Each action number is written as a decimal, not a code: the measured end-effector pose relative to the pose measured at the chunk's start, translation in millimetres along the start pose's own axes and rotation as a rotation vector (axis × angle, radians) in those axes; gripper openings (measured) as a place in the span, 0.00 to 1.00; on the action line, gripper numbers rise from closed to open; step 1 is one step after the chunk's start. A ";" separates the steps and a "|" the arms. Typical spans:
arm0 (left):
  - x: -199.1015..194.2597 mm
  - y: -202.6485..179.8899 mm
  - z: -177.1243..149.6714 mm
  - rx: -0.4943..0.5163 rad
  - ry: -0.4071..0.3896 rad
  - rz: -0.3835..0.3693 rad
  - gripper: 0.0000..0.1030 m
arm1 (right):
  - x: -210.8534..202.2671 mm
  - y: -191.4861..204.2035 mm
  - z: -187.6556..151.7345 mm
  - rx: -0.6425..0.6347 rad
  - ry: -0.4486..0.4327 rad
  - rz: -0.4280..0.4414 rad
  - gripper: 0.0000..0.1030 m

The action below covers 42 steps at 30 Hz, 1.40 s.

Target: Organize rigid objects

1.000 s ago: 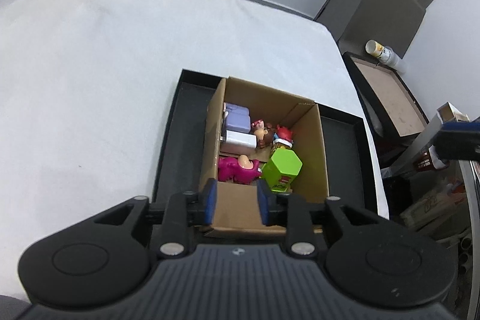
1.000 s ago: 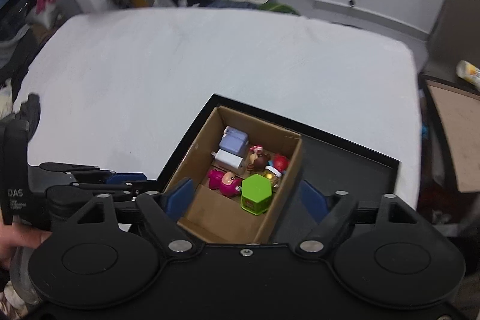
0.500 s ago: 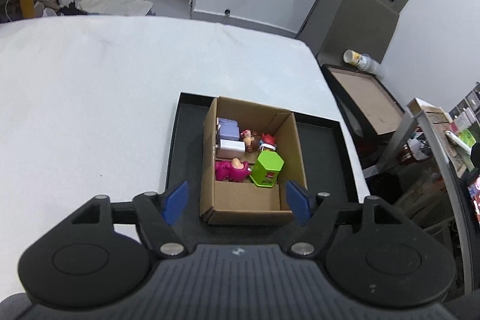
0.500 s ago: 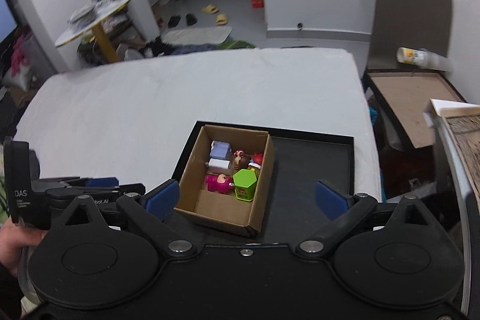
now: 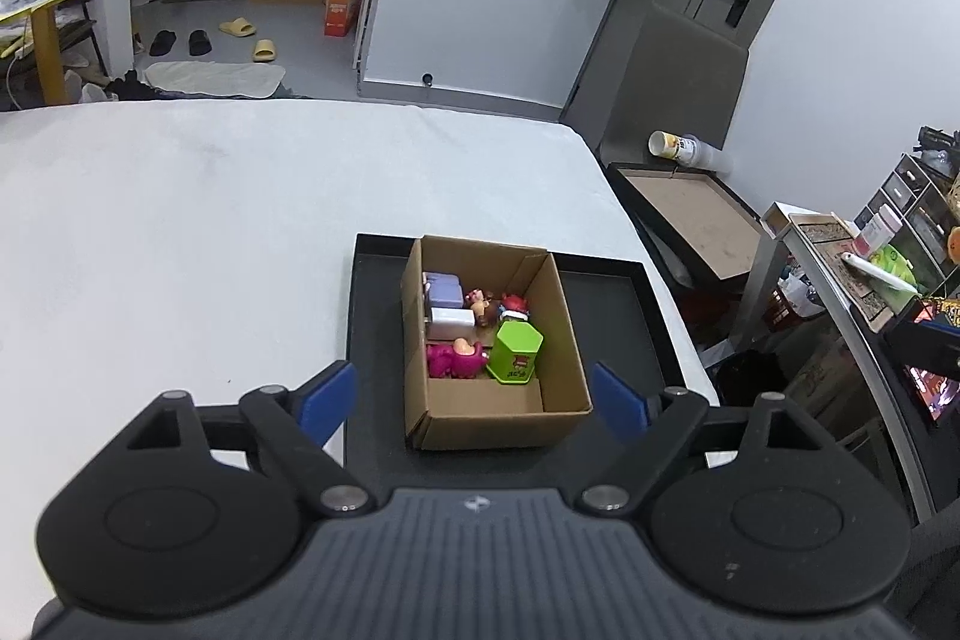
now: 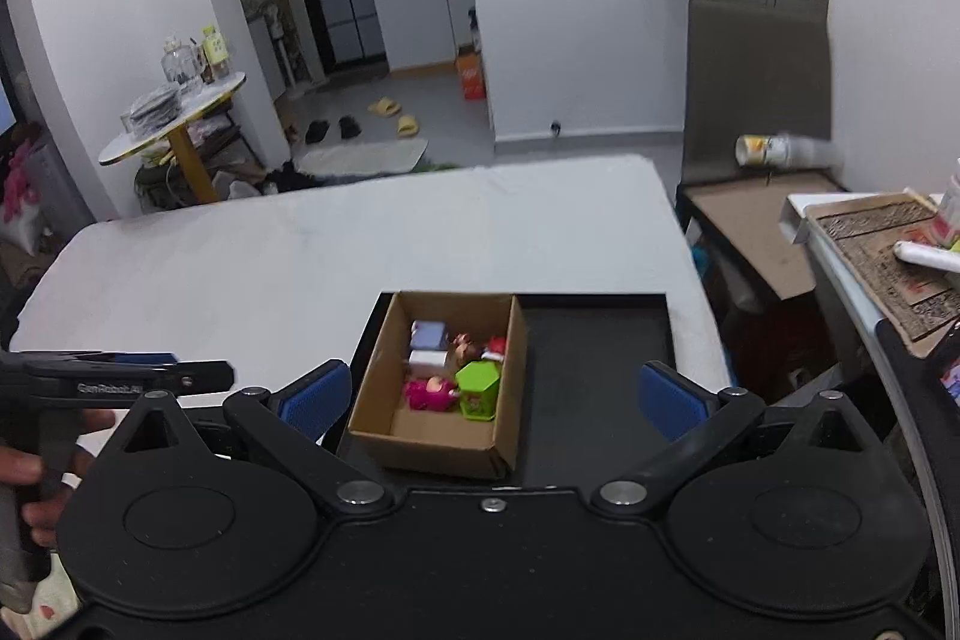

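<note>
An open cardboard box [image 5: 558,340] [image 6: 510,388] stands in a black tray [image 5: 618,316] [image 6: 594,346] on the white table. Inside it are a green hexagonal tin [image 5: 515,354] [image 6: 477,388], a pink figure [image 5: 455,359] [image 6: 429,393], a lilac box [image 5: 443,290] [image 6: 427,334], a white box [image 5: 451,319] and small figurines [image 5: 501,307]. My left gripper [image 5: 474,397] is open and empty, held above and behind the box. My right gripper [image 6: 489,397] is open and empty, also high behind the box. The left gripper shows from the side in the right wrist view [image 6: 144,373].
The white table [image 5: 210,208] stretches left and far from the tray. To the right stand a low table with a brown top [image 5: 690,214] holding a lying cup [image 5: 678,145], and a cluttered shelf [image 5: 852,268]. A round table [image 6: 174,124] stands far left.
My left gripper opened from nearly shut on the box's front wall. Both grippers pulled up and back, so the box looks smaller and farther.
</note>
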<state>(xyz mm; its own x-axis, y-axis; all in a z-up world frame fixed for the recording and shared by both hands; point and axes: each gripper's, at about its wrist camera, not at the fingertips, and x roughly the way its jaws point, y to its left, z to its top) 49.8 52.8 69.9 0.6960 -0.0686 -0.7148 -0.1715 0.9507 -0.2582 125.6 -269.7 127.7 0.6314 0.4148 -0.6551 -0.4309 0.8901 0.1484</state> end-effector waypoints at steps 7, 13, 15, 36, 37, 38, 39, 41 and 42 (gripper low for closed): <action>-10.8 -2.7 -11.7 0.017 -0.018 0.004 0.84 | -9.2 -8.2 -22.9 0.075 -0.047 -0.017 1.00; -19.1 -10.5 -22.1 0.022 -0.064 0.013 0.84 | -12.3 -8.7 -40.5 0.110 -0.080 -0.030 1.00; -18.5 -13.2 -26.5 0.021 -0.065 0.012 0.84 | -12.5 -7.5 -45.5 0.109 -0.092 -0.047 1.00; 3.6 -23.5 -73.4 0.066 0.006 0.083 0.86 | 7.7 2.9 -95.6 0.184 -0.064 -0.034 1.00; 4.6 -24.6 -75.7 0.073 0.009 0.085 0.86 | 8.8 4.0 -98.8 0.186 -0.062 -0.033 1.00; 5.7 -25.4 -78.4 0.083 0.013 0.088 0.86 | 10.2 4.3 -101.4 0.186 -0.063 -0.036 1.00; 6.9 -26.3 -80.4 0.092 0.017 0.095 0.86 | 12.0 4.8 -104.1 0.185 -0.062 -0.043 1.00; 9.2 -26.3 -84.0 0.106 0.026 0.110 0.86 | 14.8 5.9 -109.5 0.192 -0.054 -0.044 1.00; 10.1 -26.1 -84.9 0.108 0.029 0.116 0.86 | 16.5 6.2 -111.8 0.196 -0.049 -0.042 1.00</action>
<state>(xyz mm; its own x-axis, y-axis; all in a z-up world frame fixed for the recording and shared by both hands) 2.1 1.6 14.2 0.6554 0.0363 -0.7544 -0.1723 0.9797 -0.1025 61.2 -278.4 35.0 0.6791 0.3812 -0.6273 -0.2728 0.9244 0.2665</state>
